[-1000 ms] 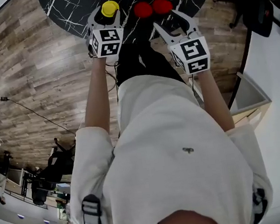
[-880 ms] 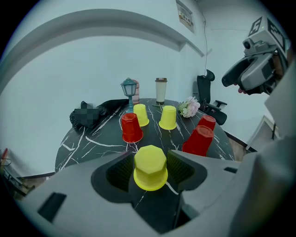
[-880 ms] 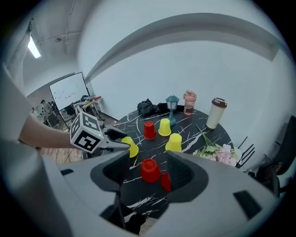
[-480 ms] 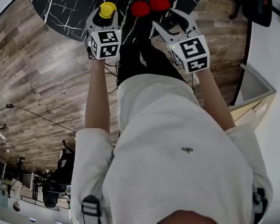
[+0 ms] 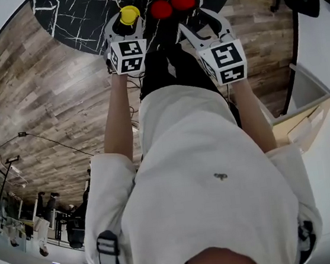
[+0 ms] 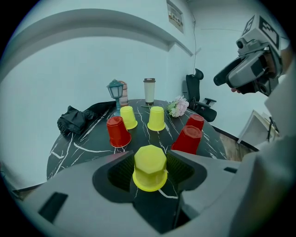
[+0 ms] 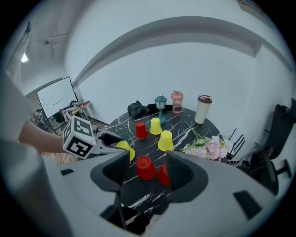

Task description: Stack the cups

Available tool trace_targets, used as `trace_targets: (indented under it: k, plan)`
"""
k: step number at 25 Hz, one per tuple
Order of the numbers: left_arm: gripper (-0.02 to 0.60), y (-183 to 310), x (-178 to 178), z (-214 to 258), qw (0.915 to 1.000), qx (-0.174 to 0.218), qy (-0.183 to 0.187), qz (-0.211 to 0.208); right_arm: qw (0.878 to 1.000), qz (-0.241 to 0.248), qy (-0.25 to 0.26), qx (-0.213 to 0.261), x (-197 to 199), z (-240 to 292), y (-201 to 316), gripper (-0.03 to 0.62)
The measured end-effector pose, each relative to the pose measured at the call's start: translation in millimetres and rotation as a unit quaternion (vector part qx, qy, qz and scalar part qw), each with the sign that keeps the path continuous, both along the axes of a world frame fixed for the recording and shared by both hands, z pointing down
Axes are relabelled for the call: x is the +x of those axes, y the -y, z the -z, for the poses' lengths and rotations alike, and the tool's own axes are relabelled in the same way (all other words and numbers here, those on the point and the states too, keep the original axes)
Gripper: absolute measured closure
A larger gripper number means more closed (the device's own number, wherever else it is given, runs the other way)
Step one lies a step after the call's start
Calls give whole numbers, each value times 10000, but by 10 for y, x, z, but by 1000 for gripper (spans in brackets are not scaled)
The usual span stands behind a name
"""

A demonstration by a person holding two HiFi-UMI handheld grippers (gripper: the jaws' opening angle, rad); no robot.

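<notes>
Not much has changed from a second ago. The left gripper (image 5: 124, 24) still has its jaws spread either side of the upside-down yellow plastic cup (image 6: 150, 167), which stands at the near left of the round black marble-look worktop (image 5: 73, 14). The right gripper (image 5: 201, 25) is spread too, holding nothing, just short of two upside-down red plastic cups (image 5: 161, 8). The only print is the black-and-white square markers (image 5: 129, 56).
</notes>
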State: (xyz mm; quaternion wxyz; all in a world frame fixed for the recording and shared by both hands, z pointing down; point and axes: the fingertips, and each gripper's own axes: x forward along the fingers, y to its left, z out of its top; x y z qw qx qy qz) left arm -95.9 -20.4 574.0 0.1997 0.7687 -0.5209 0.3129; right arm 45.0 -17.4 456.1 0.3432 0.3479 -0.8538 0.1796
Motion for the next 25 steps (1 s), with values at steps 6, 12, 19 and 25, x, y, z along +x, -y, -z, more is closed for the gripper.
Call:
trace_targets:
  k: [6, 12, 19, 25]
  plan:
    - [362, -54, 118, -11, 9998, 6, -4, -212, 9999, -127, 53, 44, 15, -1, 7, 345]
    - [362, -121, 217, -11, 9994, -31, 23, -357, 9999, -99, 119, 67, -29, 10, -4, 345]
    - [362, -152, 301, -27, 9990, -54, 3, -441, 9999, -94, 110, 85, -19, 25, 27, 345]
    - [362, -163, 354, -32, 9989, -52, -45, -454, 9999, -124, 68, 71, 33, 17, 13, 345]
